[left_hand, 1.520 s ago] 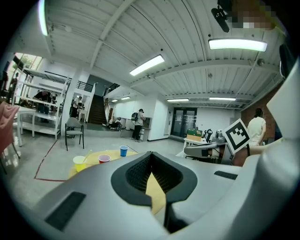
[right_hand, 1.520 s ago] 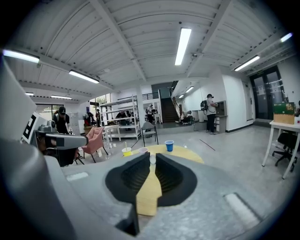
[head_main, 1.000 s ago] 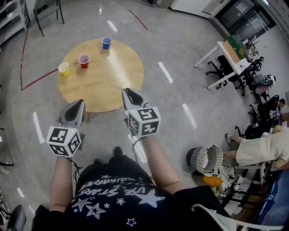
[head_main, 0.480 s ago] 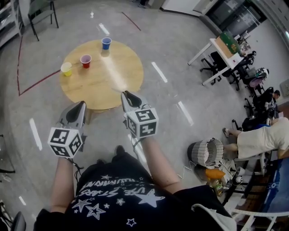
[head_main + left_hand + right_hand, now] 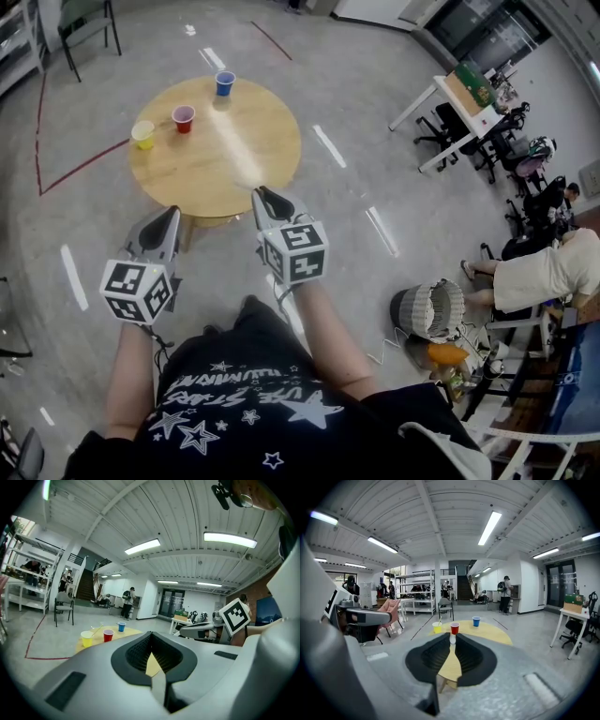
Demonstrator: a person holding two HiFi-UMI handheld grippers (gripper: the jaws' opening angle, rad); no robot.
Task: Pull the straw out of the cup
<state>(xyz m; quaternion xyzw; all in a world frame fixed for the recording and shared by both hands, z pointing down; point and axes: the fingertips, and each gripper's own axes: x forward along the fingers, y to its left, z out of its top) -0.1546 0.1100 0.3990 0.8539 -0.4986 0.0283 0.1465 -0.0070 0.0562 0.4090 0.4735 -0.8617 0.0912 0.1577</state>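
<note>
Fingers [image 5: 136,651] of left gripper [image 5: 170,214] and right gripper [image 5: 263,194]: we read both closed, holding nothing. Straw [image 5: 96,629] sits in yellow cup [image 5: 143,134] on round table [image 5: 234,169], well apart from both.

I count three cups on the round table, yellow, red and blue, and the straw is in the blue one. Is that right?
Not quite. The straw stands in the yellow cup, not the blue cup, as the left gripper view shows. The rest holds: yellow, red cup and blue all sit on the round table.
</note>
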